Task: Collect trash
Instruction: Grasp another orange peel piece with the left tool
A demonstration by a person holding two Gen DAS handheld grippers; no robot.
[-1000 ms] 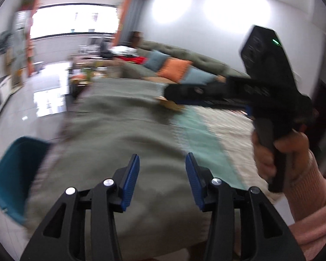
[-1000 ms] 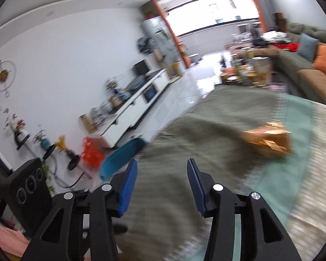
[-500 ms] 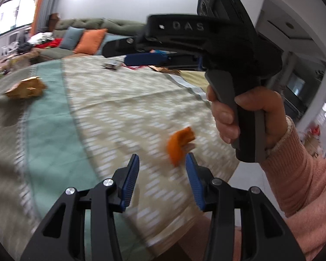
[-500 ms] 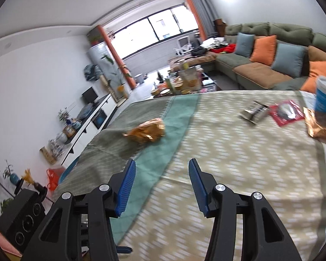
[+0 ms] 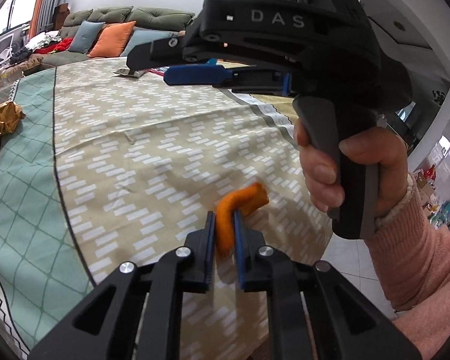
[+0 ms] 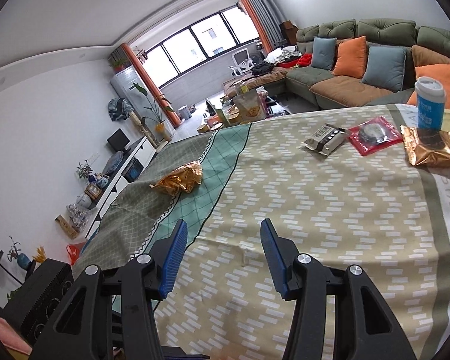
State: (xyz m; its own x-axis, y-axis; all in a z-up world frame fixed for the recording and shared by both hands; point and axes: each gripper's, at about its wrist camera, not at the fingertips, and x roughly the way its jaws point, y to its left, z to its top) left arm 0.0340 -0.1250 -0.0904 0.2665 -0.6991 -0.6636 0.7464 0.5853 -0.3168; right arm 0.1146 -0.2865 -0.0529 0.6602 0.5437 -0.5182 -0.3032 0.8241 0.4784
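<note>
Orange peel [image 5: 225, 225], curled, lies near the table's [image 5: 153, 138] near edge on the patterned cloth, pinched between the left gripper's [image 5: 225, 225] blue pads; those jaws have just closed on it. Right gripper [image 6: 222, 234] held by a hand [image 5: 351, 174] in a pink sleeve, above the cloth, jaws apart, nothing between them. Crumpled gold wrapper [image 6: 180, 178] sits toward the table's left edge. Grey packet [image 6: 324, 139], red packet [image 6: 375, 135], gold packet [image 6: 432, 147] and blue cup [image 6: 430, 106] cluster near the far right corner.
</note>
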